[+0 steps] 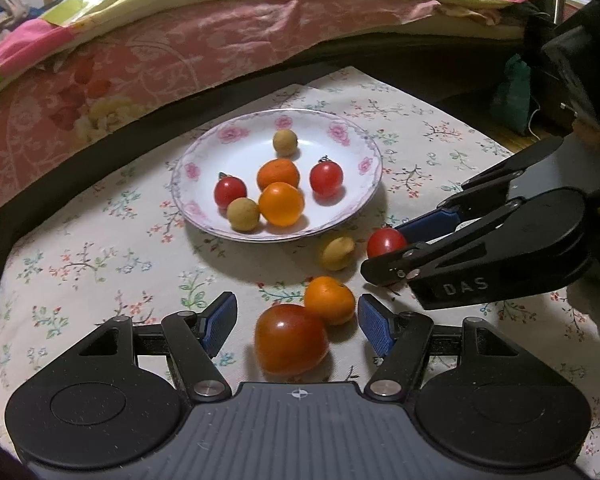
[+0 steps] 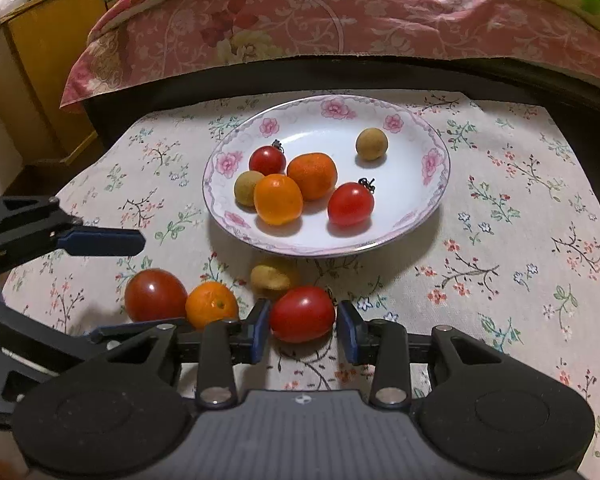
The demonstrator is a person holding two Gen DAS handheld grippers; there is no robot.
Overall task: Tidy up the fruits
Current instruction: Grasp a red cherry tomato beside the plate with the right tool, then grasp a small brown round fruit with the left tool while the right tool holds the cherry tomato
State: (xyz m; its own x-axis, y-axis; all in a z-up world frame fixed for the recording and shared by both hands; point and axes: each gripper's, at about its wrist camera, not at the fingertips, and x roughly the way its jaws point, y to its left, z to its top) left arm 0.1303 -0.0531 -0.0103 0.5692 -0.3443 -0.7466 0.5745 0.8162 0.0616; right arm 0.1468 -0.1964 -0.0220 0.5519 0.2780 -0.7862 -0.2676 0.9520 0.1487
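On the near cloth in the left wrist view, the left gripper (image 1: 297, 322) stands open around a big tomato (image 1: 291, 339) touching a small orange (image 1: 329, 300), plate (image 1: 204, 224) of fruit beyond. In the right wrist view, the right gripper (image 2: 302, 330) straddles a cherry tomato (image 2: 302, 314) near the plate (image 2: 432, 208); gaps show beside both pads, so no grip yet.

loose fruit (image 2: 214, 304) crowding plate (image 2: 432, 216), cloth (image 2: 520, 240) rightward open

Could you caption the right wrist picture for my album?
Right tongs straddle a red tomato near a fruit-filled plate.
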